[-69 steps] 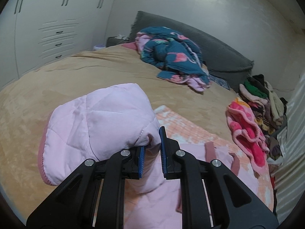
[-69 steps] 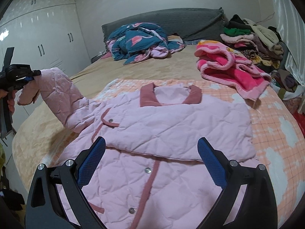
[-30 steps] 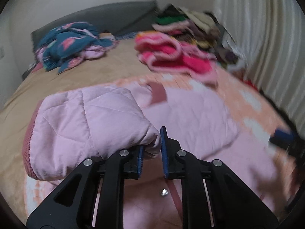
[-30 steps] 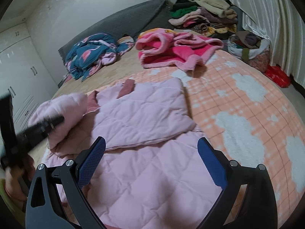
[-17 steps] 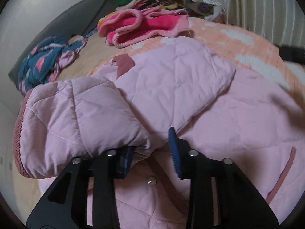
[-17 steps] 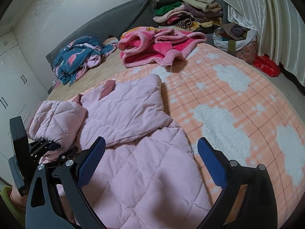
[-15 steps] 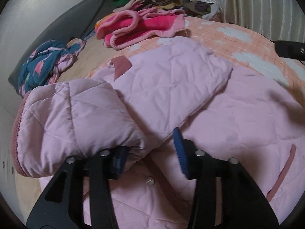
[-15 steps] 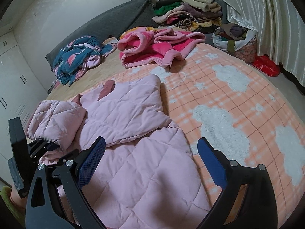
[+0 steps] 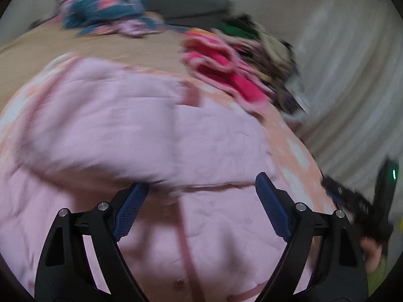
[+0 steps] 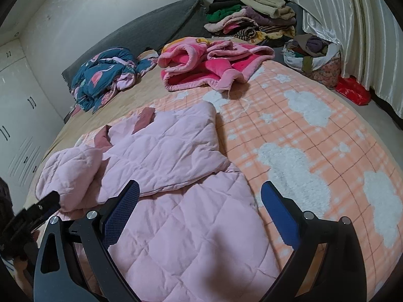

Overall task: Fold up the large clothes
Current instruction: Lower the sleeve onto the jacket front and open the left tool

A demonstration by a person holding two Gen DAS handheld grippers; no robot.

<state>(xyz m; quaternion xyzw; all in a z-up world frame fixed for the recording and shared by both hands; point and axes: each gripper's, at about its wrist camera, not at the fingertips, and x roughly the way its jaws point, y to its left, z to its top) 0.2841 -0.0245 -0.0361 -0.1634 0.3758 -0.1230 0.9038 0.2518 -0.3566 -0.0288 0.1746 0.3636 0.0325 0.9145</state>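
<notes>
Now that the left claw has let go, spread wide, the sleeve lies across the pink jacket at lower left; the right claw hangs released, so both sleeves look folded in.

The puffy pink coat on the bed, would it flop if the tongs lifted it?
The quilted pink padded coat would probably droop, since its folded sleeve slumps in soft creases. It looks puffy, so likely light for its size. The folds may spring open again.
</notes>
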